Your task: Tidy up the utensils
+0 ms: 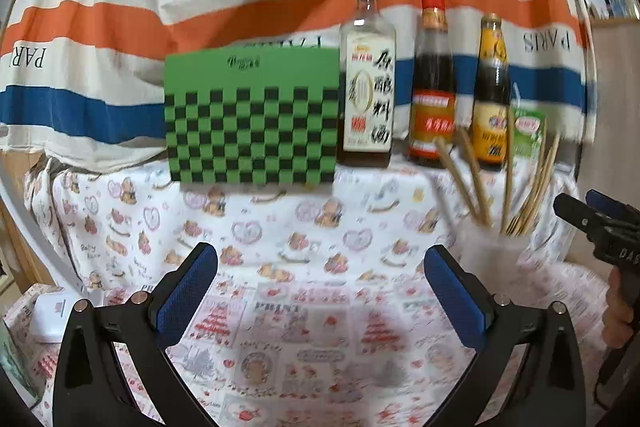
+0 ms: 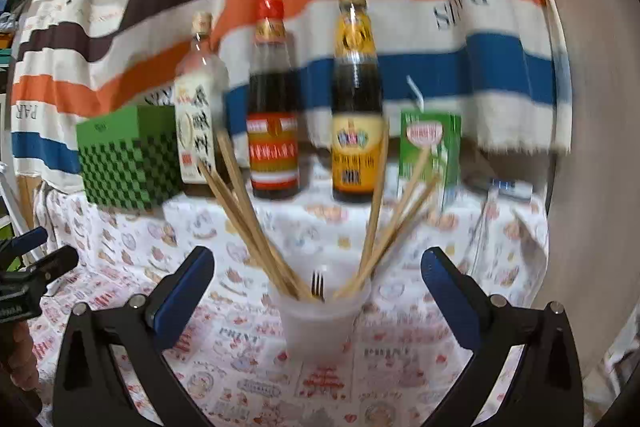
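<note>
A translucent white cup [image 2: 320,323] stands on the patterned tablecloth and holds several wooden chopsticks [image 2: 248,211] and a dark fork [image 2: 317,285]. In the right wrist view my right gripper [image 2: 318,283] is open and empty, its jaws on either side of the cup, a little short of it. In the left wrist view the cup [image 1: 494,251] with chopsticks [image 1: 476,183] stands at the right. My left gripper [image 1: 320,279] is open and empty over bare cloth, left of the cup. The right gripper [image 1: 600,227] shows at the right edge.
A green checkered box [image 1: 252,115], three sauce bottles [image 1: 434,83] and a green drink carton [image 2: 430,151] stand in a row at the back before a striped cloth. A white object [image 1: 52,315] lies at the near left. A small tube [image 2: 512,187] lies at the back right.
</note>
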`<state>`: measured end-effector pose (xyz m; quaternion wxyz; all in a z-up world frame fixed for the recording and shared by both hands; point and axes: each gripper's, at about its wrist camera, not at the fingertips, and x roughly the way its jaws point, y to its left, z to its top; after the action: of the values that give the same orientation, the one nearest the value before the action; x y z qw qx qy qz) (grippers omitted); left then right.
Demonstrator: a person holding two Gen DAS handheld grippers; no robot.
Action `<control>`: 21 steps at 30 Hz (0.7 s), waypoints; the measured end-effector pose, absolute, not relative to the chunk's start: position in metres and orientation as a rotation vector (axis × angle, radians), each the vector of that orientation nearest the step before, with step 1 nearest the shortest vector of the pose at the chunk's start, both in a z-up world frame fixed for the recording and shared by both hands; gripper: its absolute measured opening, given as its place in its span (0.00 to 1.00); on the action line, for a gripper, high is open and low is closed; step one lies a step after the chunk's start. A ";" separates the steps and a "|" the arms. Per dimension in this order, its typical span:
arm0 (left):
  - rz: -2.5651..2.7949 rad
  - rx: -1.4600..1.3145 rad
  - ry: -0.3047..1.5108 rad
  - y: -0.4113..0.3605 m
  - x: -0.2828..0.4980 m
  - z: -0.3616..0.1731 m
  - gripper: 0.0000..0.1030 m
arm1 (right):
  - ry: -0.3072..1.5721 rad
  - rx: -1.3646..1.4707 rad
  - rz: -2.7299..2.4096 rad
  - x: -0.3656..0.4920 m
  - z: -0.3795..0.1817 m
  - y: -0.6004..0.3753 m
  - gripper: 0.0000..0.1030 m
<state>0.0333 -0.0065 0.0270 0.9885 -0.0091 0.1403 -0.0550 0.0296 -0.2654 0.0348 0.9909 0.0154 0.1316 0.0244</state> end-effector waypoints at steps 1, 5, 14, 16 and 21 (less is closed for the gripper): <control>-0.107 -0.015 0.289 -0.007 0.035 0.023 1.00 | 0.278 0.033 0.067 0.031 0.030 -0.265 1.00; -0.110 -0.033 0.325 -0.008 0.041 0.014 0.99 | 0.290 -0.007 0.074 0.033 0.015 -0.255 1.00; -0.098 0.016 0.295 -0.016 0.034 0.008 0.99 | 0.262 -0.032 0.124 0.023 0.009 -0.240 1.00; -0.087 0.000 0.297 -0.013 0.034 0.008 0.99 | 0.260 -0.038 0.128 0.022 0.009 -0.237 1.00; -0.098 0.005 0.309 -0.015 0.037 0.008 0.99 | 0.281 -0.009 0.091 0.026 0.008 -0.244 1.00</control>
<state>0.0368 -0.0152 0.0078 0.9869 0.0026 0.1540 -0.0487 0.0263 -0.2436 0.0081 0.9891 -0.0045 0.1398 0.0453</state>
